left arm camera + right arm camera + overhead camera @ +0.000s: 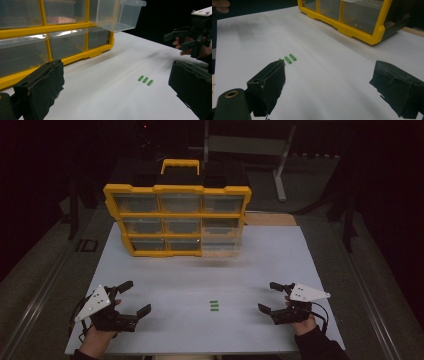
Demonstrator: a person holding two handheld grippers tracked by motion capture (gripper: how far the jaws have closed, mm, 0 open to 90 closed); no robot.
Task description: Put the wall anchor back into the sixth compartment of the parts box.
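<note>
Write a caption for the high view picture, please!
Two open hand-held grippers flank three small green plastic pieces before a yellow drawer organizer.

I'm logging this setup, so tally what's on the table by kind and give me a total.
Green pieces: 3
Yellow drawer organizer: 1
Handheld grippers: 2, left gripper and right gripper
Total: 6

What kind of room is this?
Probably a workshop or lab: a white table holds a yellow parts organizer with clear drawers, metal stands wait in the dark behind, and small green pieces lie ready.
</note>
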